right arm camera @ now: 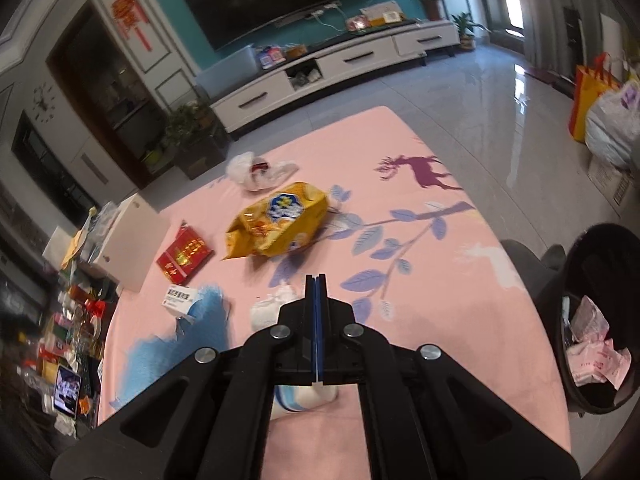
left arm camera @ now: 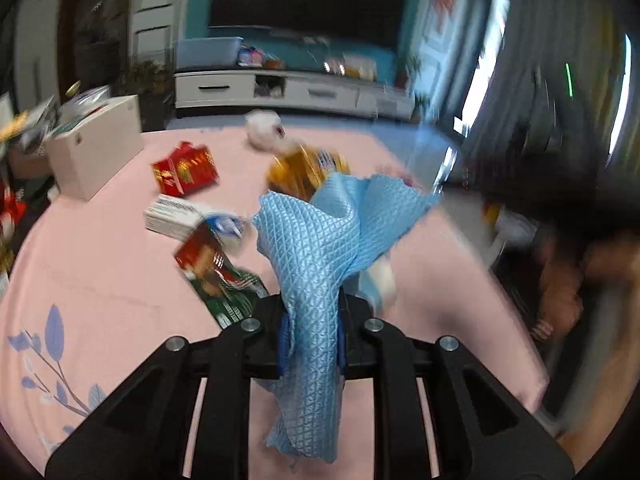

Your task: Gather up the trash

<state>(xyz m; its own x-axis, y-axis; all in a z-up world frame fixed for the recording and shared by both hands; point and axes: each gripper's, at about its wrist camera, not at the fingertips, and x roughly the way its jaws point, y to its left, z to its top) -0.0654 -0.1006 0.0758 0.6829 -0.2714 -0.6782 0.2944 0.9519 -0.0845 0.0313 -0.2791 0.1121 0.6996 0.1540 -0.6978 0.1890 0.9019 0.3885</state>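
My left gripper (left arm camera: 312,332) is shut on a blue waffle-weave cloth (left arm camera: 316,248), which stands up in front of the camera and hangs below the jaws. It shows as a blue blur (right arm camera: 200,320) in the right wrist view. My right gripper (right arm camera: 316,280) is shut, with nothing between its tips. A white and blue item (right arm camera: 304,396) shows under its body; contact is unclear. On the pink table (right arm camera: 420,280) lie a yellow snack bag (right arm camera: 280,220), red packet (right arm camera: 184,256), white medicine box (right arm camera: 180,298), crumpled tissue (right arm camera: 272,308) and white plastic bag (right arm camera: 256,170). A red-green wrapper (left arm camera: 216,272) lies nearer.
A black bin (right arm camera: 592,320) holding pink-white wrappers stands off the table's right edge. A white box (right arm camera: 128,236) sits at the left edge, with clutter on the low surface beyond. Bags (right arm camera: 608,120) stand on the floor at far right.
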